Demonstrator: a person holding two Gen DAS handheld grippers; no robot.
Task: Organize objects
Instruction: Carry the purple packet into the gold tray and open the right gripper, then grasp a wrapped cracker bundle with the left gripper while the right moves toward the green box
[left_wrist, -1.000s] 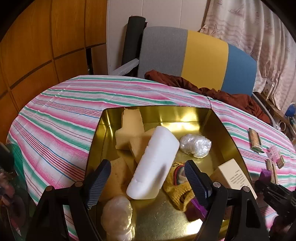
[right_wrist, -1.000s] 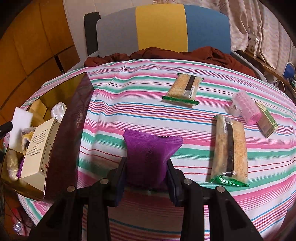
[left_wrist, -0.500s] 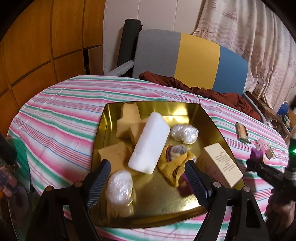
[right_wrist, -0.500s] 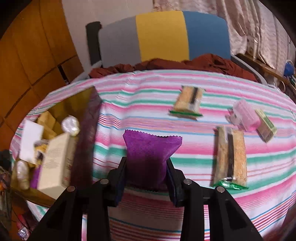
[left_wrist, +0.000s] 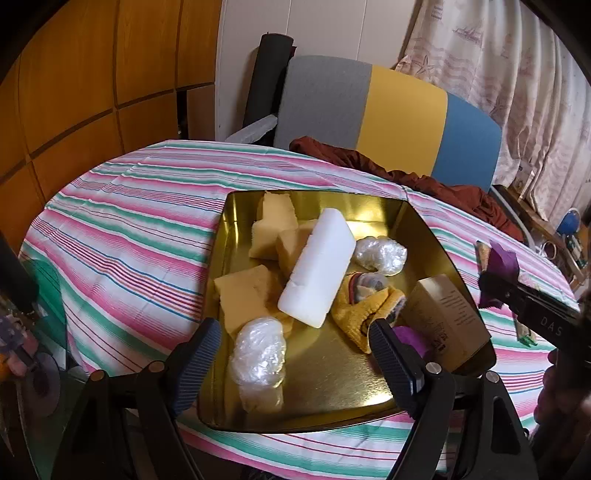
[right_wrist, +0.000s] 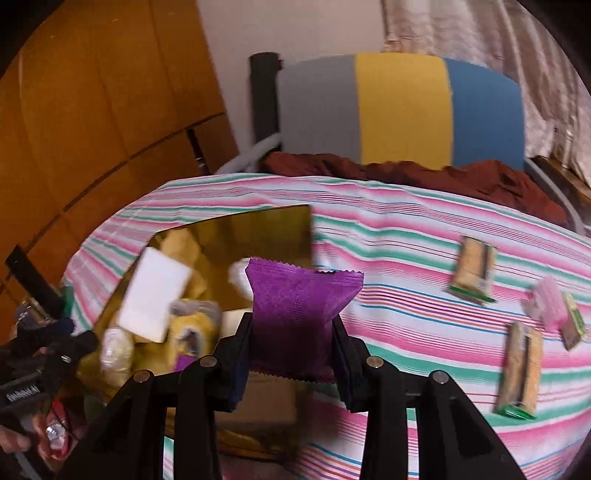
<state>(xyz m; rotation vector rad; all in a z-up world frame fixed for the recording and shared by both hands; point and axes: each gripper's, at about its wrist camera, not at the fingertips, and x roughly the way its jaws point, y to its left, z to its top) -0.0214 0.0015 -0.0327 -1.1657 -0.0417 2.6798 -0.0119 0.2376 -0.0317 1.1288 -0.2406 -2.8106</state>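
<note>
Left wrist view: round tabletop (left_wrist: 122, 229) draped in pink, green and white striped cloth, with a square gold metal tin (left_wrist: 332, 373) near its front edge. Inside the tin: a white rectangular foam block (left_wrist: 317, 273) leaning across yellow sponge pieces (left_wrist: 273, 229), two clear crumpled plastic wraps (left_wrist: 258, 354), a yellow knitted cloth (left_wrist: 362, 314) and a beige cardboard box (left_wrist: 443, 317) propped against the right wall. Left gripper (left_wrist: 291, 354) poised over the tin's near side, fingers spread wide, nothing between them. At the right edge, the right gripper (left_wrist: 495, 280) hovering above the cloth with a purple crinkle-edged snack packet (left_wrist: 502, 258).

Right wrist view: right gripper (right_wrist: 293, 350) with fingers narrowed onto the purple packet (right_wrist: 299, 310), carried upright over the tin's near corner (right_wrist: 258, 229). On the striped cloth to the right, well apart from the tin: two green-trimmed cracker packs (right_wrist: 472, 273), a pink roller (right_wrist: 550, 306) and a small green box (right_wrist: 574, 325) touching it. Frame blurred.
</note>
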